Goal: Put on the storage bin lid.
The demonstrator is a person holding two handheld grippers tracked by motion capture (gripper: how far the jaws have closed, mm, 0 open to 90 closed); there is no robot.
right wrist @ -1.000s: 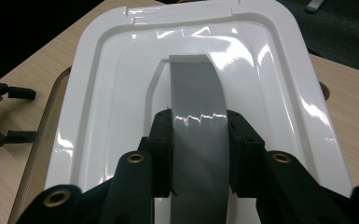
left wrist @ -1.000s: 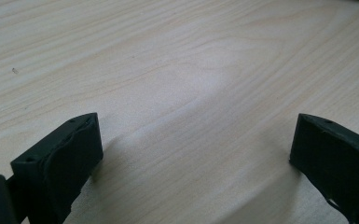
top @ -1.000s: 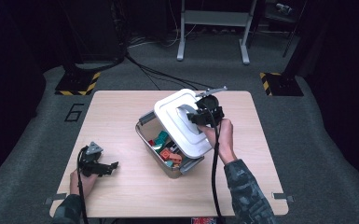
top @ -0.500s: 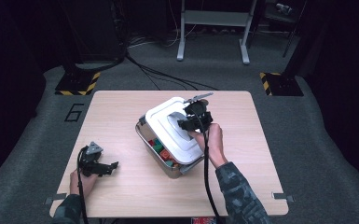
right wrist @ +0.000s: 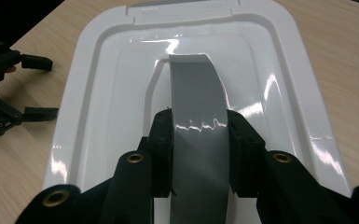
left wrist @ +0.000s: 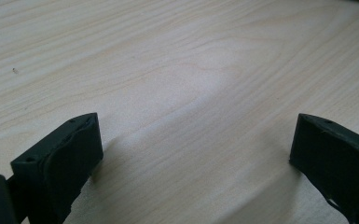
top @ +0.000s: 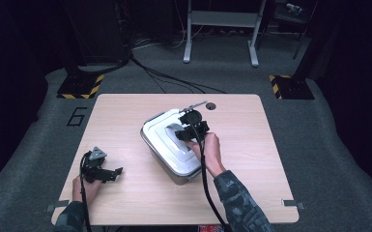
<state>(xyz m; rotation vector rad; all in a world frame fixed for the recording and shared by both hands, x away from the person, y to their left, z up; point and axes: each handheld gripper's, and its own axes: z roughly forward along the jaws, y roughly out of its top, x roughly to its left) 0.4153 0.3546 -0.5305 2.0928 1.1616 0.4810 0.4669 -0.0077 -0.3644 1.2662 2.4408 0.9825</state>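
On the box [top: 150, 145], right gripper [right wrist: 199, 135] clamps lid handle [right wrist: 196, 98]; left gripper [top: 107, 172] idle.

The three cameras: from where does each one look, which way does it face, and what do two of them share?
High view: sits above the person's side, faces forward and down on the table; both forearms, the left gripper and the right gripper show.
Left gripper view: rides on the left gripper, looks along its open jaws at bare wood.
Right gripper view: rides on the right gripper, looks along its jaws, shut on the grey handle of the white lid.
Shared: the high view and the right gripper view both show the lid and the left gripper.
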